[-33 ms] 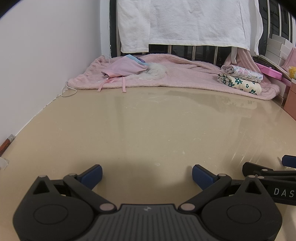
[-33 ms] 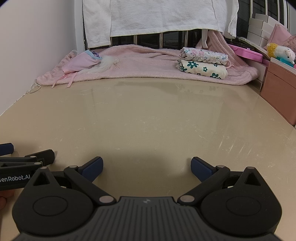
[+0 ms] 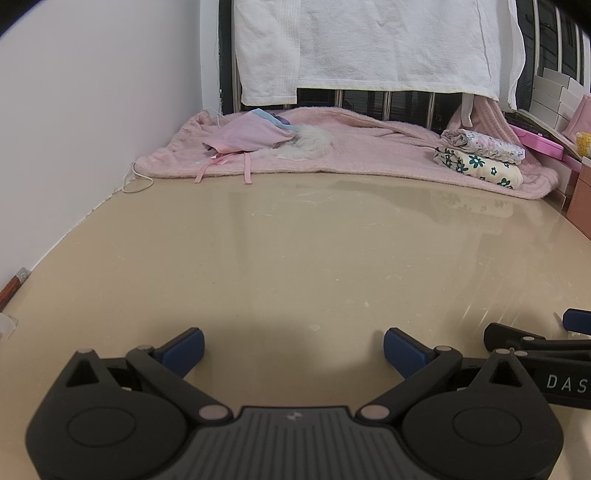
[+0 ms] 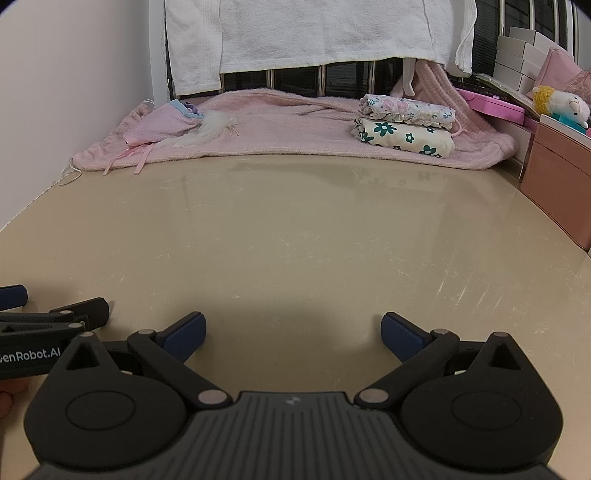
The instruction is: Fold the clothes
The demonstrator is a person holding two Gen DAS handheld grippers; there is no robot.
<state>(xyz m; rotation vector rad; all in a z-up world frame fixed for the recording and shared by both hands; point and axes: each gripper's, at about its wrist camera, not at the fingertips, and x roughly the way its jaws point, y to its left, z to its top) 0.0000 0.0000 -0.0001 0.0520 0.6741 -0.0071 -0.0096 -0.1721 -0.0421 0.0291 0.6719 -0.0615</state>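
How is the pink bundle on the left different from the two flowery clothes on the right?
The pink bundle is crumpled, with ribbons trailing out; the flowery clothes are folded into neat rectangles. The bundle lies alone in a loose heap, beside white fluff; the flowery clothes are stacked one on the other. The bundle is plain pink; the flowery clothes have printed flowers. Both rest on the pink blanket.

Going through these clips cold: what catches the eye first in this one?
The two folded floral garments stacked at the far right of the pink blanket, and the loose heap of pink and white clothes at its far left. Above them a white towel hangs over the rail. Nearer, the bare beige tabletop lies before the left gripper and right gripper, jaws wide, holding nothing.
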